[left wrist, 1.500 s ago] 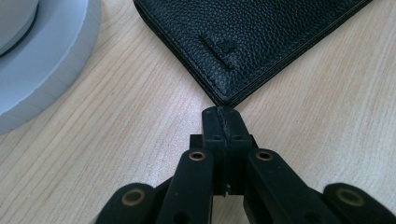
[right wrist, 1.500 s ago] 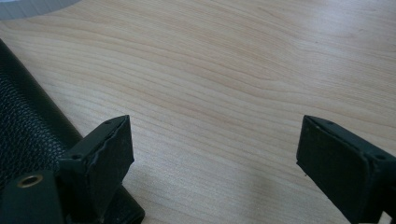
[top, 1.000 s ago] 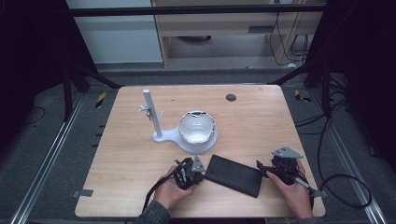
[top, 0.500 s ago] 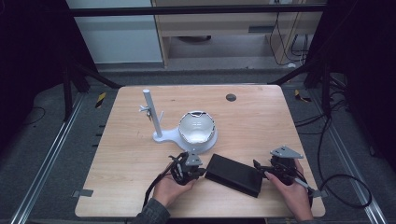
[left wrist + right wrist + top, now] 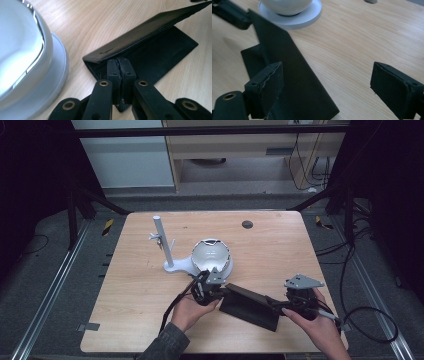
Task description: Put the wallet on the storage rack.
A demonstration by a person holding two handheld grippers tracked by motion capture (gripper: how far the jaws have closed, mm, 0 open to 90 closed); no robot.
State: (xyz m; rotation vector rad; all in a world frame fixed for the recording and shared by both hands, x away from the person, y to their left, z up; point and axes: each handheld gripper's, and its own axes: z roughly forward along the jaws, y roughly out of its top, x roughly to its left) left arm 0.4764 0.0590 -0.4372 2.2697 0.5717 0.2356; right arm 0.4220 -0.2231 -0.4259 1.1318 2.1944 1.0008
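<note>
My left gripper (image 5: 121, 68) has its jaws closed flat together on the lower flap of the black folding case (image 5: 248, 303), at the case's end nearest the white dome (image 5: 212, 256). My right gripper (image 5: 332, 82) has its jaws spread wide; the case's other end lies against the inner face of one jaw, the other jaw stands clear over bare wood. I cannot tell whether that end is supported. The case is partly opened, upper panel tilted above the lower flap. It sits near the front edge of the table (image 5: 280, 240), toward the front right corner. The dome's base (image 5: 294, 18) lies just beside the case. A white post (image 5: 163, 240) stands left of the dome.
</note>
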